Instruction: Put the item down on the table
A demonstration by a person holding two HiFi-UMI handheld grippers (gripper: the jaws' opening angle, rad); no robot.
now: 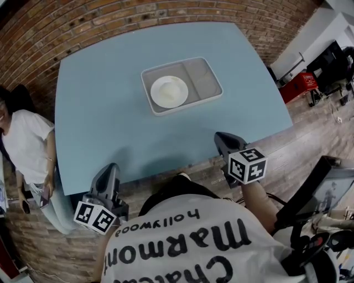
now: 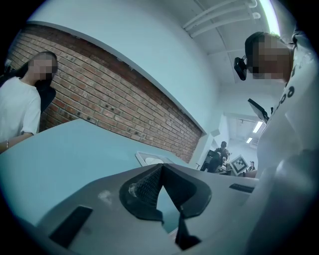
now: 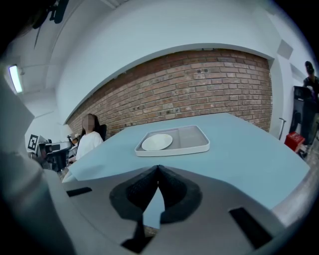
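A grey two-compartment tray (image 1: 184, 108) lies on the far middle of the blue table (image 1: 105, 116), with a white plate (image 1: 169, 91) in its left compartment; the right compartment looks empty. My left gripper (image 1: 111, 166) hovers at the table's near left edge, jaws shut with nothing between them. At the near right edge my right gripper (image 1: 219, 136) is likewise shut and holds nothing. The right gripper view has the shut tips (image 3: 158, 167) pointing toward the tray (image 3: 174, 151) and plate (image 3: 157, 142). In the left gripper view the closed tips (image 2: 160, 166) sit below the distant tray (image 2: 149, 159).
A person in a white shirt (image 1: 25, 143) stands by the table's left side, also seen as a person (image 2: 17, 109) in the left gripper view. A brick wall (image 1: 138, 16) runs behind the table. A red crate (image 1: 298, 85) and dark equipment (image 1: 310, 221) stand on the right.
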